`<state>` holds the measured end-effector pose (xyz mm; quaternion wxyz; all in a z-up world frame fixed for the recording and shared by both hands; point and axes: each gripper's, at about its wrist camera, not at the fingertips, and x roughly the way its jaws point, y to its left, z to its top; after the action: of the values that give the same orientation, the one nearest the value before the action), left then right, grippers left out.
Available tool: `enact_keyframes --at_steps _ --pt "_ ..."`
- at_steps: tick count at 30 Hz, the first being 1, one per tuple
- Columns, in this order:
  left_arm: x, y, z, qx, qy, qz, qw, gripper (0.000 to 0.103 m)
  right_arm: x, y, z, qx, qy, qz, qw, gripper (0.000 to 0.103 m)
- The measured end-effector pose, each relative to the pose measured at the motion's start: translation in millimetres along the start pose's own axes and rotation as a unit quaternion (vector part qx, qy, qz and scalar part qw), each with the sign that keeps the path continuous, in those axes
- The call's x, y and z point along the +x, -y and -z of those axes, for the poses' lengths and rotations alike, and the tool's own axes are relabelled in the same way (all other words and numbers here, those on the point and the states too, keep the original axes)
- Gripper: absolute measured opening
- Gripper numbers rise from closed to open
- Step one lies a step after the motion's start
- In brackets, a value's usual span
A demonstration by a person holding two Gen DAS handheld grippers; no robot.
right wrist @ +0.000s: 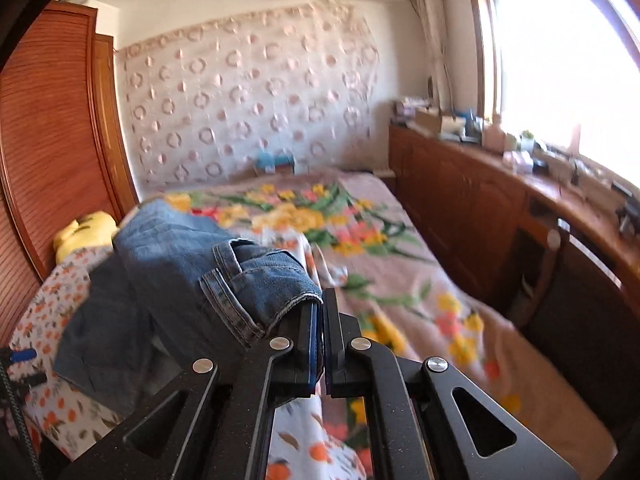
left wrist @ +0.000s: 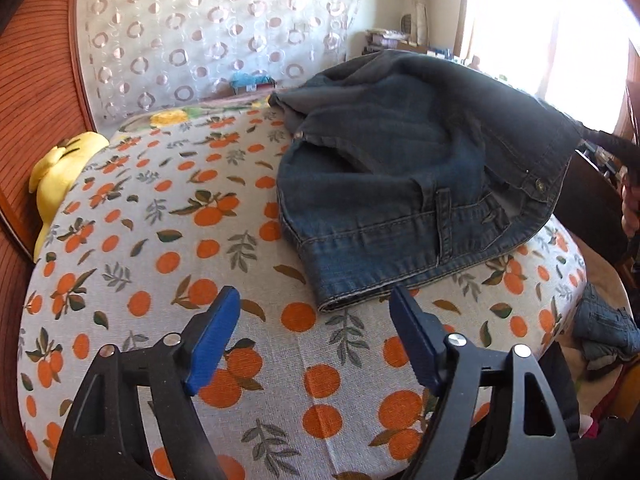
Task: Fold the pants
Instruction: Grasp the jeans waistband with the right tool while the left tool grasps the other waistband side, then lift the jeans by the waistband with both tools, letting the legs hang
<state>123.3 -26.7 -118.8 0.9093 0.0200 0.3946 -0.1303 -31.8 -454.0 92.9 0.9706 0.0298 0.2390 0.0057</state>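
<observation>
Right wrist: fingers (right wrist: 320, 304) pinching jeans (right wrist: 224, 264).

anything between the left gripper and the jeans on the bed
Nothing but bare orange-print bedcover. In the left wrist view the left gripper hangs with open jaws just short of the jeans, and only printed cloth shows in that stretch.

pants (left wrist: 384, 168): dark blue denim | cloth (left wrist: 168, 240): grey, orange-fruit print | plush toy (left wrist: 60, 172): yellow | pads (left wrist: 212, 340): blue
</observation>
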Motion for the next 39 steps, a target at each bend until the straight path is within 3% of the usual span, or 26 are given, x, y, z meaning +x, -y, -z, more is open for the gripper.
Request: enact_keyframes --at_steps 6,9,13,16,18,21,34,39 --pt "18.7 3.1 -1.1 0.014 -0.028 0.007 0.9995 0.057 -15.6 8.0 26.6 -0.003 -0.007 -0.005 1.000 0.002" --pt "24.1 2.2 -0.7 0.013 -0.037 0.009 0.9992 0.051 -27.8 4.7 20.6 -0.008 -0.007 -0.006 1.000 0.002" --pt "25.0 2.0 -1.7 0.016 -0.036 0.012 0.9992 0.050 -4.3 -16.9 4.1 -0.010 -0.010 -0.008 1.000 0.002" --pt "26.4 3.0 -4.3 0.017 -0.035 0.024 0.9990 0.038 17.8 -36.7 -0.2 -0.011 -0.014 -0.010 1.000 0.002" --pt "27.4 3.1 -6.3 0.016 -0.035 0.036 0.9986 0.021 21.2 -38.4 -0.9 -0.011 -0.016 -0.011 1.000 0.002" --pt "24.1 3.1 -9.5 0.013 -0.025 0.034 0.9990 0.008 23.1 -40.0 -4.7 -0.013 -0.015 -0.013 1.000 0.002" --pt "-36.6 3.9 -40.0 0.026 0.047 0.029 0.9981 0.005 7.9 -38.6 -35.8 -0.046 0.030 -0.017 0.998 0.002" --pt "-67.9 2.5 -72.1 0.039 0.088 0.015 0.9952 0.005 -2.0 -38.4 -43.9 -0.058 0.058 -0.016 0.996 0.002"
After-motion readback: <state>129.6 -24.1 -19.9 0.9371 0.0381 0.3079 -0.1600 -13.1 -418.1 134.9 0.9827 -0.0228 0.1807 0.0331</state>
